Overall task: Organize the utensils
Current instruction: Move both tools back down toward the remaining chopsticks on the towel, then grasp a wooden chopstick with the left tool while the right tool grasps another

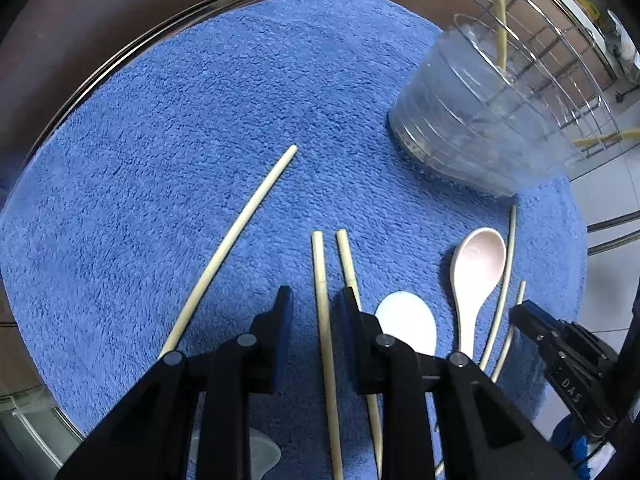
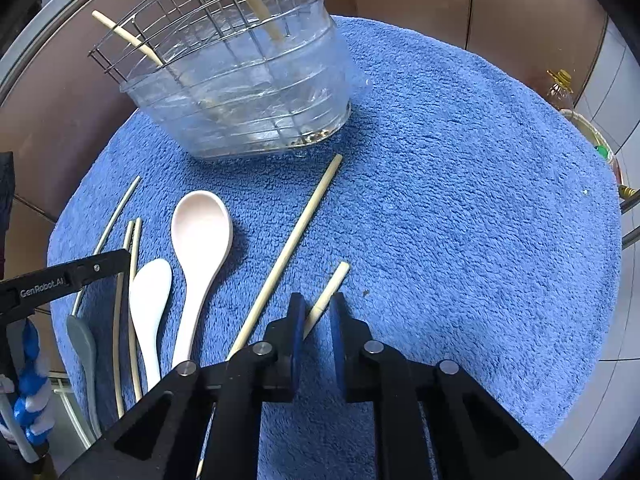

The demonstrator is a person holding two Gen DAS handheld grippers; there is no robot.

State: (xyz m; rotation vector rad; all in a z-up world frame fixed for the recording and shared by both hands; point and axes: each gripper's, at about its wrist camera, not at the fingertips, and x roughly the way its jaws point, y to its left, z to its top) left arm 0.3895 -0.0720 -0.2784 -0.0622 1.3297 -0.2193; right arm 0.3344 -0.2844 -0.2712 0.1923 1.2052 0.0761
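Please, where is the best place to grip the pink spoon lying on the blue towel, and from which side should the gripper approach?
Grip the pink spoon on its narrow handle, just below the bowl, coming down from above with the fingers across the handle. The bowl looks too wide and rounded, and the white spoon lies close on one side, so the handle's upper part probably gives most room.

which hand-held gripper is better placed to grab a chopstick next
Right: the right hand-held gripper already straddles a chopstick, jaws nearly closed. The left hand-held gripper also brackets one, but wider open.
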